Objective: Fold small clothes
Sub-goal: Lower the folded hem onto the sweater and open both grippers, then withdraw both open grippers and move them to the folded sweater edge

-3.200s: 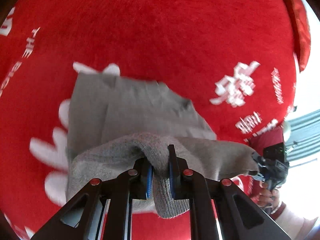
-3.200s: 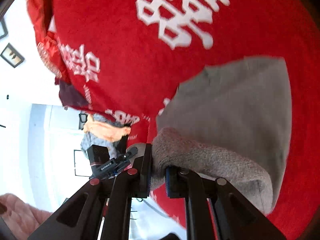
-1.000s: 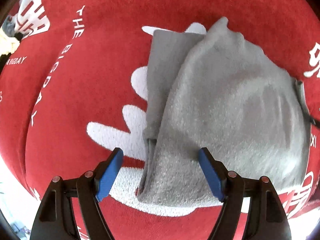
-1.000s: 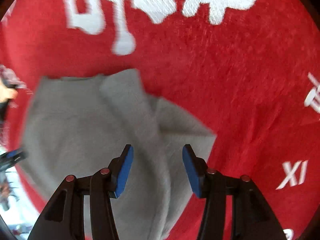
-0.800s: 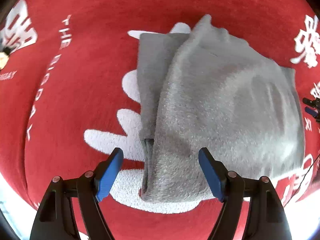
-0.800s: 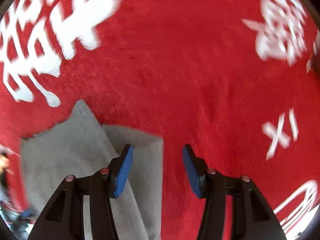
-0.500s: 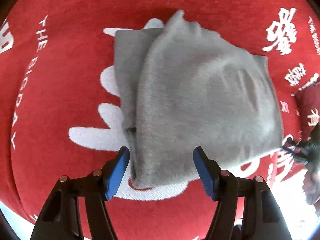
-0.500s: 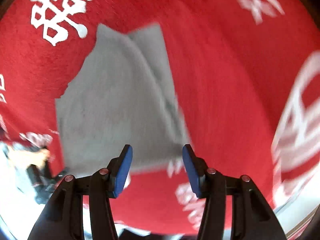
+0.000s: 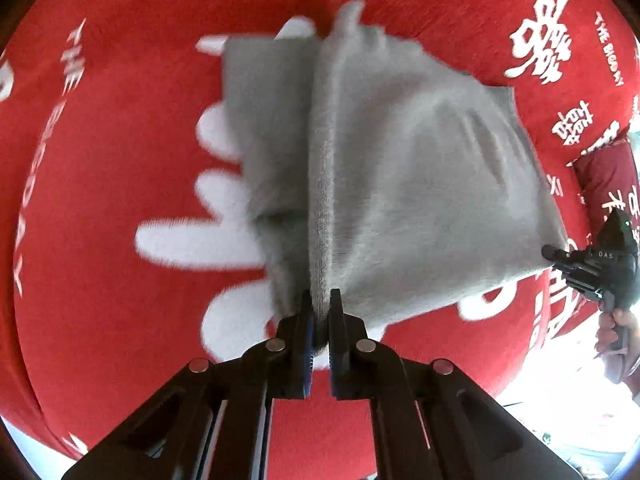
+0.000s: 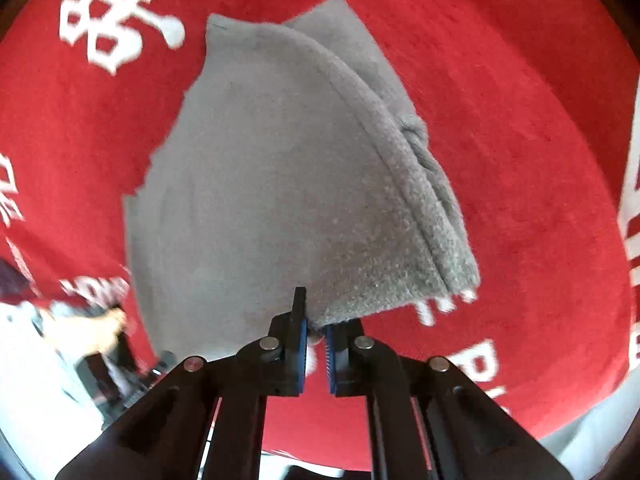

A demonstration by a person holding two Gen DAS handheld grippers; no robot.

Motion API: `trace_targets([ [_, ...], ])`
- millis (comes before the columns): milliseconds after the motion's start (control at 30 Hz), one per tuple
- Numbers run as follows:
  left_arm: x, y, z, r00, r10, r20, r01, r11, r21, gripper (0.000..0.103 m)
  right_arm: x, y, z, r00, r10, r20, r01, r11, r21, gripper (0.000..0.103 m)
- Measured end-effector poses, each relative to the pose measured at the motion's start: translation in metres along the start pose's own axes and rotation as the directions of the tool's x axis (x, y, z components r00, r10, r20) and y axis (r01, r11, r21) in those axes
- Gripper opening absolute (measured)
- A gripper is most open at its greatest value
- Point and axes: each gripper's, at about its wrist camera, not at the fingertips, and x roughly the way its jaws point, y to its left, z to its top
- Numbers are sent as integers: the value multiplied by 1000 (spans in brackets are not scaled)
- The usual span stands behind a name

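Left wrist view: left gripper point(image 9: 319, 312) is clamped on the grey cloth's point(image 9: 400, 168) near edge; the cloth runs away across the red blanket point(image 9: 120, 240). Right gripper point(image 10: 316, 322) pinches the neighbouring corner, both having just closed.

"THE BIGDAY" on red blanket point(image 9: 120, 240); "DAS" on right gripper point(image 9: 554, 258)

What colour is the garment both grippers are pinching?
Plain grey garment, clearest in the right wrist view.
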Motion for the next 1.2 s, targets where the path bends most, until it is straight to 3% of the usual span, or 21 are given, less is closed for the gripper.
trace_targets([
  [100,6,5,-9,1000,0,-3,0,1000,-29,6,12,-13,-6,998,-56,-37,57,998,17,8],
  [233,-4,2,-10,999,47,27,-45,996,-72,7,11,5,-8,994,-93,-50,91,995,-50,13],
  [267,-6,1,-10,998,64,26,-62,995,-80,11,11,12,-9,991,-125,-56,120,990,-78,22],
  [300,-9,0,-10,995,97,24,-94,992,-90,25,9,20,-10,983,-173,-60,165,979,-121,29],
  [333,-14,-1,-12,991,130,27,-127,987,-99,48,12,31,-11,978,-200,-60,190,971,-145,43],
  [367,-20,-3,-14,987,157,40,-152,982,-110,58,13,48,-18,969,-240,-57,225,956,-188,50],
  [400,-26,-5,-16,984,171,52,-164,979,-118,66,11,54,-21,966,-253,-55,237,949,-210,50],
  [567,-63,-15,-31,983,172,64,-160,975,-155,66,-4,88,-46,950,-307,-49,272,898,-345,61],
  [767,-90,-41,-51,984,170,48,-165,981,-98,66,-21,122,-78,949,-312,-49,252,841,-478,64],
  [933,-110,-54,-65,995,96,32,-92,992,-91,66,-43,155,-108,953,-302,-39,227,791,-568,70],
  [1200,-139,-57,-74,995,62,73,-51,987,-151,66,-63,207,-131,953,-303,-2,227,719,-657,72],
])
